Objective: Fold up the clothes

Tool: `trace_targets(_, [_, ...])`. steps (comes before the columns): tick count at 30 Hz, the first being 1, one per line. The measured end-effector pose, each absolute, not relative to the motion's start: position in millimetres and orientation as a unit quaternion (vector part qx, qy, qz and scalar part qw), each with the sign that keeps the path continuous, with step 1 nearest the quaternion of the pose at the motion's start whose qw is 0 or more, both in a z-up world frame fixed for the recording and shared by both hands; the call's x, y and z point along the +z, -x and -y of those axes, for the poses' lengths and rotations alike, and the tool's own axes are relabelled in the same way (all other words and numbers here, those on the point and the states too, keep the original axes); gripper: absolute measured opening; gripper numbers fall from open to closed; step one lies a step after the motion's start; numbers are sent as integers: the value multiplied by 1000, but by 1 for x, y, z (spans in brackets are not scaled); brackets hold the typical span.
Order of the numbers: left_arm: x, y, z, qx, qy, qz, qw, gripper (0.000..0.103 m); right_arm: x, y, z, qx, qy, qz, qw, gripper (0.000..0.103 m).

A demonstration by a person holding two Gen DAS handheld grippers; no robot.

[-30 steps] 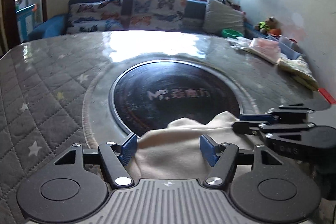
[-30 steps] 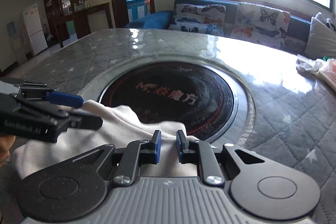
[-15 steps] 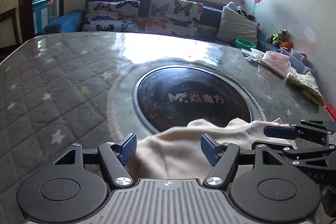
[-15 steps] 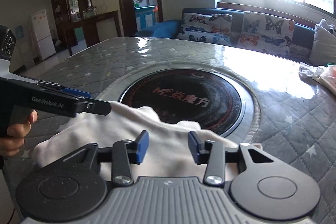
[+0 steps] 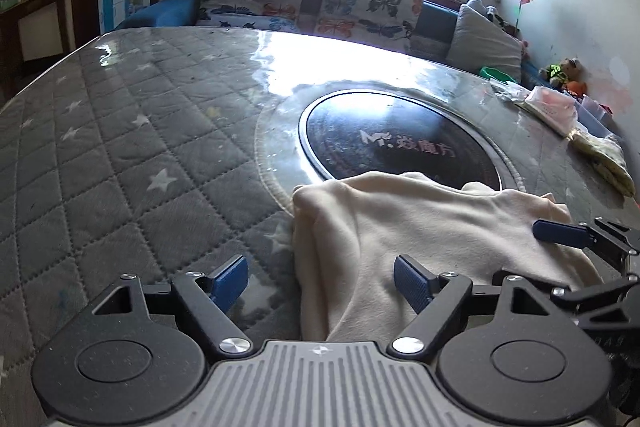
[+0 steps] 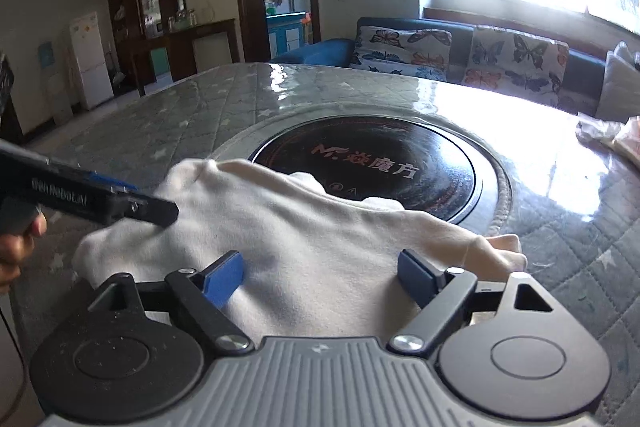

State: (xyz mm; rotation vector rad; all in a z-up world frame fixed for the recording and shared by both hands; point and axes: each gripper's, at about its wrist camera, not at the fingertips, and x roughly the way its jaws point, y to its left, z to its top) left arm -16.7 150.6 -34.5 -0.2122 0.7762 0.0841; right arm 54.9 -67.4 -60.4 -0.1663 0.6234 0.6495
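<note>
The cream garment (image 5: 420,227) lay bunched at the near edge of the quilted table (image 5: 120,147), its far side overlapping the black round hotplate (image 5: 400,143). Both the left gripper (image 5: 320,279) and the right gripper (image 6: 320,273) stood spread wide, holding nothing, probably poised to take fresh holds. Only the right view showed the garment's right corner; only the left showed bags (image 5: 560,107) far right.

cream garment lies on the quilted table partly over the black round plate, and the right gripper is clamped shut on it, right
Not quite. The right gripper is open, jaws spread wide over the cream garment, as the right wrist view shows. The garment does lie on the quilted table, partly over the black round plate.
</note>
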Motion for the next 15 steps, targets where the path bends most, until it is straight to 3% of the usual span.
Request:
trace_targets(8, [-33, 14, -150, 48, 107, -389, 914, 84, -65, -53, 59, 310, 97, -295, 899, 102])
trace_targets(15, [-36, 13, -153, 54, 119, -395, 909, 93, -67, -55, 58, 308, 97, -298, 898, 103])
